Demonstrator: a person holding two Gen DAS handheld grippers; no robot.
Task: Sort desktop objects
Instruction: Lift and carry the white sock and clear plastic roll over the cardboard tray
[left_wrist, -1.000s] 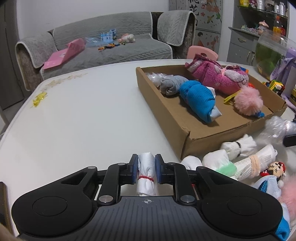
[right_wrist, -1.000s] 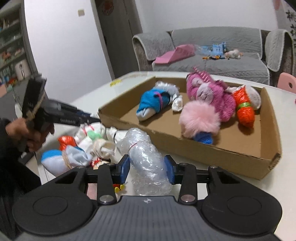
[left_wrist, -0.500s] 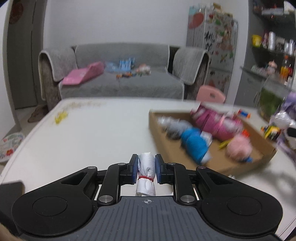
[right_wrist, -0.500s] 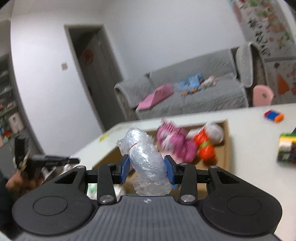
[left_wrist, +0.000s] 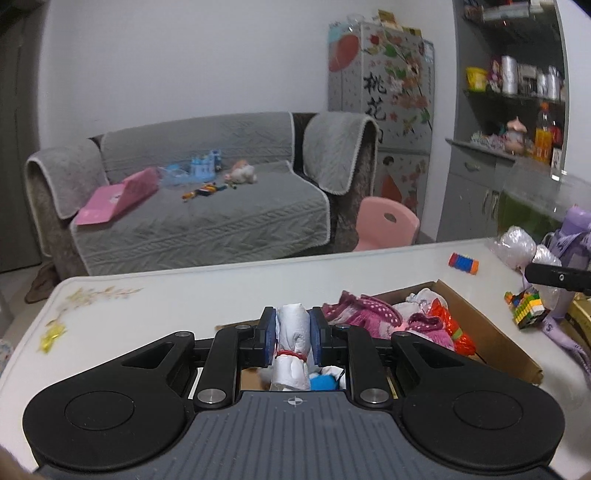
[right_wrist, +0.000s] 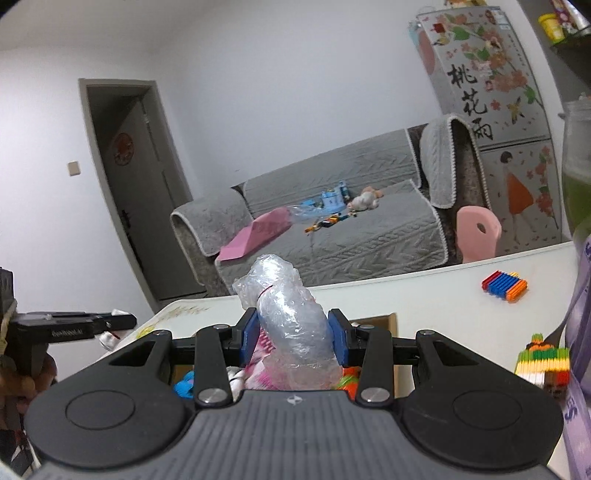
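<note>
Left tongs (left_wrist: 292, 332) clamped on a white cloth roll (left_wrist: 292, 341), right tongs (right_wrist: 292, 334) pinching a clear plastic bundle (right_wrist: 291, 328), both up over the cardboard box (left_wrist: 491, 332) on the counter (left_wrist: 184, 291). Risk here (slick, squashy plastic): sliding out early, or bouncing off the heaped toys and over the low wall.

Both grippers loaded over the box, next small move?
Probably lower the left gripper a little and release: it is shut on the white rolled bundle, held above the cardboard box, with the sorted bundles visible below it. The right gripper, holding the clear plastic bundle, can follow.
</note>
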